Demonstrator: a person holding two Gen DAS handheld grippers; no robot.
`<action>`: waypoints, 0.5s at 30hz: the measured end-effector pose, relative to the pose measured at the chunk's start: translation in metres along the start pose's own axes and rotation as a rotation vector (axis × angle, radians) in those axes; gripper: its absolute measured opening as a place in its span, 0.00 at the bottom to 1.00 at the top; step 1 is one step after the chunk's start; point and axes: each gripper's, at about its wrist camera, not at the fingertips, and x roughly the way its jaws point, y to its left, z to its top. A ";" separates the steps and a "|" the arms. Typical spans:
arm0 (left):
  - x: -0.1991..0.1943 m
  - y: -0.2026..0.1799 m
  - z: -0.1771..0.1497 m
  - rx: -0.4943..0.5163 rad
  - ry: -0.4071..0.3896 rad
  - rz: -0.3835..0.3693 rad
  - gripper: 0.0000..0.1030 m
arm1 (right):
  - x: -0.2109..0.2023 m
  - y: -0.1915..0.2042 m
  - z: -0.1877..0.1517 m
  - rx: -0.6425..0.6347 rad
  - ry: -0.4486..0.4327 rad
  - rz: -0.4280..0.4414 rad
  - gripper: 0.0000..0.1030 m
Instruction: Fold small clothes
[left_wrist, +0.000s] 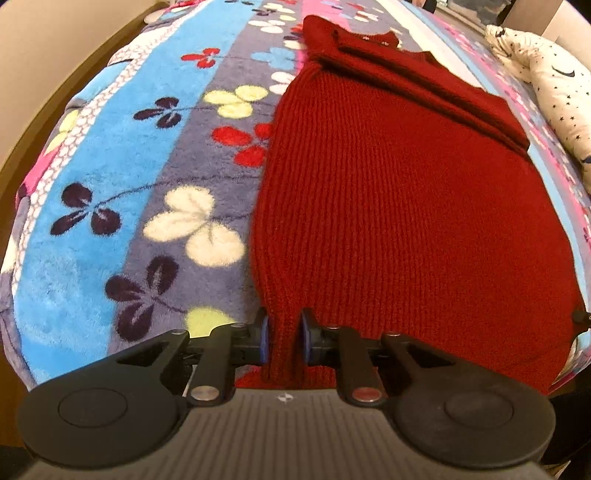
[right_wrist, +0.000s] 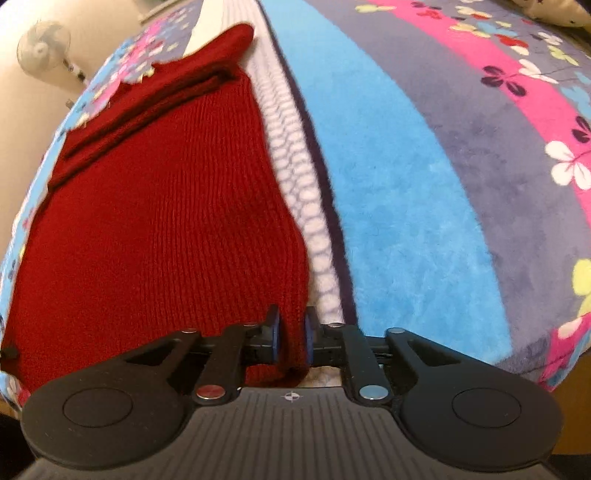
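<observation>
A dark red knitted sweater (left_wrist: 399, 206) lies flat on a flowered fleece blanket (left_wrist: 122, 192), its sleeves folded across the far end. My left gripper (left_wrist: 285, 338) is shut on the sweater's near left hem corner. In the right wrist view the same sweater (right_wrist: 159, 221) fills the left half, and my right gripper (right_wrist: 291, 338) is shut on its near right hem corner. Both grippers hold the hem at the bed's near edge.
The blanket (right_wrist: 406, 184) covers the bed, with broad blue, grey and pink stripes. A white star-print pillow (left_wrist: 554, 85) lies at the far right. A white fan (right_wrist: 44, 46) stands by the wall beyond the bed's far left.
</observation>
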 end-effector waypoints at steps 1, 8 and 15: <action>0.001 0.001 -0.001 -0.005 0.006 0.005 0.17 | 0.004 0.002 -0.001 -0.009 0.022 -0.004 0.23; 0.005 0.002 -0.004 -0.007 0.024 0.015 0.18 | 0.001 0.004 -0.004 -0.008 0.021 0.011 0.13; 0.001 -0.003 -0.004 0.018 0.000 0.017 0.14 | -0.011 -0.009 -0.007 0.023 -0.022 0.023 0.11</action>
